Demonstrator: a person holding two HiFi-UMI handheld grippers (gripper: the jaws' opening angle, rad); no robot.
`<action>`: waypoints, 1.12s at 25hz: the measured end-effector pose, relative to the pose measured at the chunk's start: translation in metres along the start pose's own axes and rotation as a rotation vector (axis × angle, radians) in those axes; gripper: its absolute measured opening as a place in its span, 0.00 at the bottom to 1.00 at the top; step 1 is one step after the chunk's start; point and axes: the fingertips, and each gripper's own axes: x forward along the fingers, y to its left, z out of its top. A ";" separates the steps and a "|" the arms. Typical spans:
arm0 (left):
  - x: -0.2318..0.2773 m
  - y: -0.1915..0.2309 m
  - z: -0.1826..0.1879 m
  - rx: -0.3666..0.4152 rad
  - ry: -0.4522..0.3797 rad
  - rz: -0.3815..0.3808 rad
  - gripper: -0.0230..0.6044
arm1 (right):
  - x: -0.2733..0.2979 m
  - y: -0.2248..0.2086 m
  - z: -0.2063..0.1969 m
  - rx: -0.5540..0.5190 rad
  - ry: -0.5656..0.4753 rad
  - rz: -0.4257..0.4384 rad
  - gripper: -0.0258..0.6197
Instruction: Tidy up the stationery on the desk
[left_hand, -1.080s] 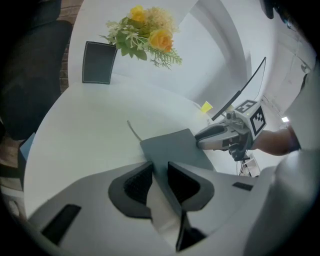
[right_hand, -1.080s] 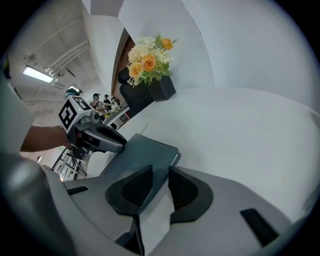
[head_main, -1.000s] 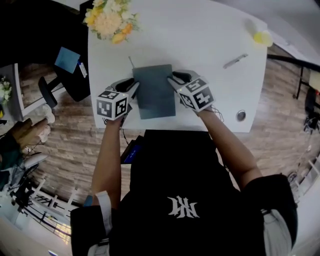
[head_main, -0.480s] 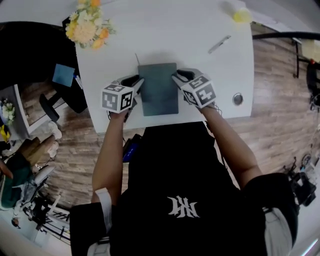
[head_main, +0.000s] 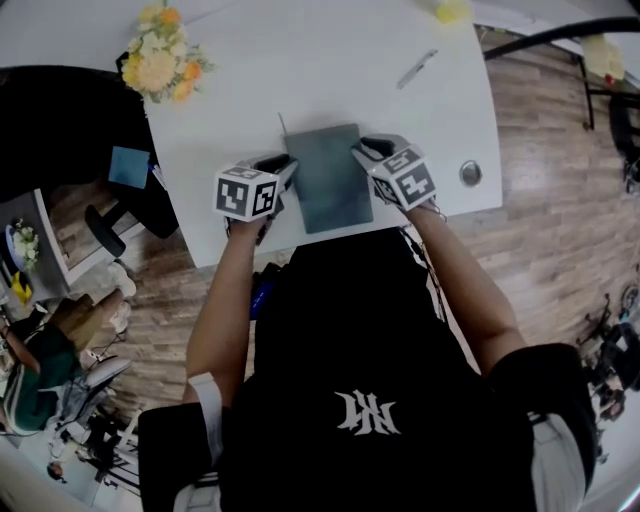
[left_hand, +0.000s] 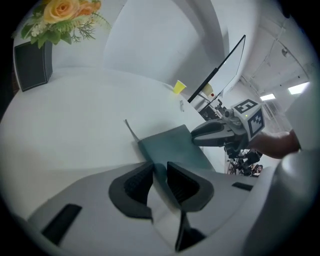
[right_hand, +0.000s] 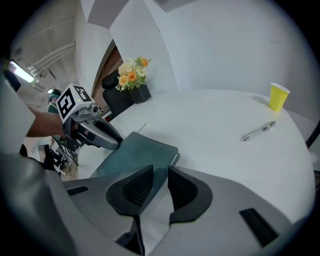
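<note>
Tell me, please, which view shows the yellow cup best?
The right gripper view: the yellow cup stands whole and upright there. The head view crops it at the top edge; the left gripper view shows it tiny.

The head camera looks steeply down from above the person's black-shirted torso (head_main: 370, 380) onto the white worktop (head_main: 330, 60). Each tool camera rides close behind its own jaws, left tool (head_main: 285, 172) facing right tool (head_main: 363, 152); all three share the thin dark teal notebook (head_main: 330, 180) between them.
</note>
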 end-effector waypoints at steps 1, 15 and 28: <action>0.000 -0.003 -0.004 0.002 0.001 -0.007 0.18 | -0.002 0.001 -0.003 0.000 -0.001 -0.004 0.21; 0.005 -0.017 -0.021 0.033 0.008 -0.018 0.17 | -0.013 0.009 -0.025 0.004 -0.041 -0.070 0.20; -0.006 -0.015 -0.021 0.051 -0.053 0.033 0.21 | -0.018 0.010 -0.019 -0.122 -0.010 -0.024 0.25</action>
